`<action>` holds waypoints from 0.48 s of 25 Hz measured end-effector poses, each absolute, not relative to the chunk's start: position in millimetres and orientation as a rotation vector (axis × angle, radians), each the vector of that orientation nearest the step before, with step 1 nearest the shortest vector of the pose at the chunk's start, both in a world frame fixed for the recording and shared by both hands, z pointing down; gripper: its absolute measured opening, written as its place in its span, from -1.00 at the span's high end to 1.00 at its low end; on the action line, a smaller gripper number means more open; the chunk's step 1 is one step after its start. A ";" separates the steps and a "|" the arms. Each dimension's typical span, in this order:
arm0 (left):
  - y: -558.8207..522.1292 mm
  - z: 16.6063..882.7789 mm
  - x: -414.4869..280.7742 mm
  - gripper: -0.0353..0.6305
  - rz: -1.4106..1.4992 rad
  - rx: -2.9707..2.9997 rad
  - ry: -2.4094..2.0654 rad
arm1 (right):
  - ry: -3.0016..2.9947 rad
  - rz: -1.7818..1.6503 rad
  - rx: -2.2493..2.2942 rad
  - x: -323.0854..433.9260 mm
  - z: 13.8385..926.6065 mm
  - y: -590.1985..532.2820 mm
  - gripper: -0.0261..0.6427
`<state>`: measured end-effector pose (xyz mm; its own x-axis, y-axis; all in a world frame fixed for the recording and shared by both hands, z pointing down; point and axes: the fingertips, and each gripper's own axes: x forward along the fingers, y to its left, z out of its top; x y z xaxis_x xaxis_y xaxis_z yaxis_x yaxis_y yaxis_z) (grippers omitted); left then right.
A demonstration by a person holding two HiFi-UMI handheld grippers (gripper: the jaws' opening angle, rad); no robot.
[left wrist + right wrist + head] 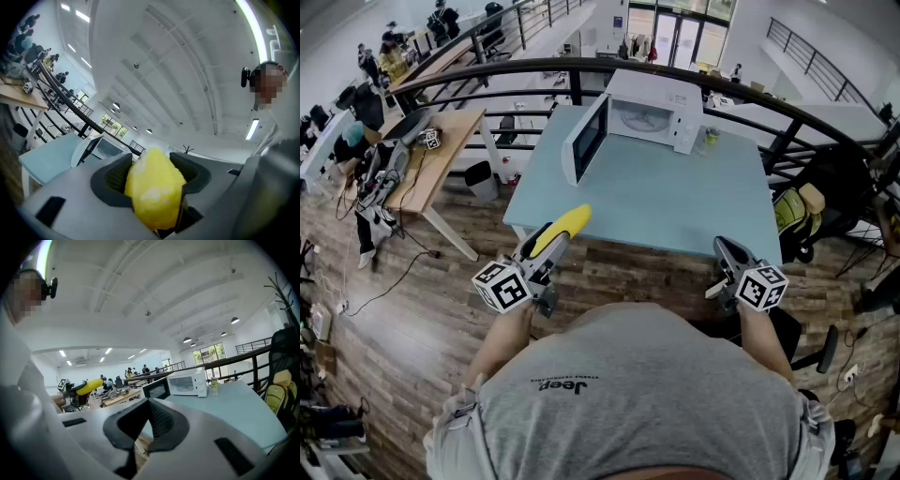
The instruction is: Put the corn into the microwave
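Left hand-held gripper (pixel 546 246): clenched on the corn (pixel 562 228), which is held in the air just short of the table (pixel 675 202) edge. Cob's long axis runs along the jaws, tip forward and slightly up. Microwave (pixel 652 108), door open, lies ahead and to this gripper's right, well apart. Right hand-held gripper (pixel 724 251): jaws together, nothing held.

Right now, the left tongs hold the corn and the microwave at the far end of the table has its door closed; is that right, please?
Not quite: the door of the microwave stands open, as the head view shows. The left tongs do hold the corn, and the microwave is at the far end of the table.
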<state>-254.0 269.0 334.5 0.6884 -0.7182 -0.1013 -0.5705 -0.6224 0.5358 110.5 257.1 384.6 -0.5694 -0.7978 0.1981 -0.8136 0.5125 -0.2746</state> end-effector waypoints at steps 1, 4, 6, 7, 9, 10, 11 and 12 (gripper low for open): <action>268.5 334.3 -253.6 0.12 -0.424 2.431 -0.995 | -2.693 0.527 1.434 110.6 384.4 256.5 0.88; 266.9 333.8 -253.2 0.12 -0.432 2.433 -0.991 | -2.696 0.523 1.430 110.0 383.3 254.8 0.88; 265.7 333.5 -253.8 0.12 -0.428 2.437 -0.994 | -2.699 0.520 1.429 109.2 382.3 253.8 0.88; 265.2 333.1 -253.7 0.12 -0.423 2.439 -0.997 | -2.700 0.520 1.428 109.2 381.8 253.1 0.88; 264.0 331.9 -252.6 0.12 -0.420 2.440 -1.002 | -2.703 0.519 1.426 110.2 381.3 251.5 0.88; 263.6 331.3 -251.6 0.12 -0.422 2.439 -1.001 | -2.705 0.519 1.425 110.9 381.0 250.7 0.88; 263.2 330.9 -250.7 0.12 -0.424 2.438 -0.999 | -2.707 0.518 1.423 111.5 380.7 250.0 0.88; 262.9 330.8 -250.0 0.12 -0.425 2.437 -0.997 | -2.708 0.517 1.423 111.9 380.5 249.4 0.88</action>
<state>-250.0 262.9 330.8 0.6879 -0.7182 -0.1046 -0.5727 -0.6257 0.5297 111.9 249.4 380.5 -0.5789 -0.7937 0.1867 -0.8066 0.5241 -0.2732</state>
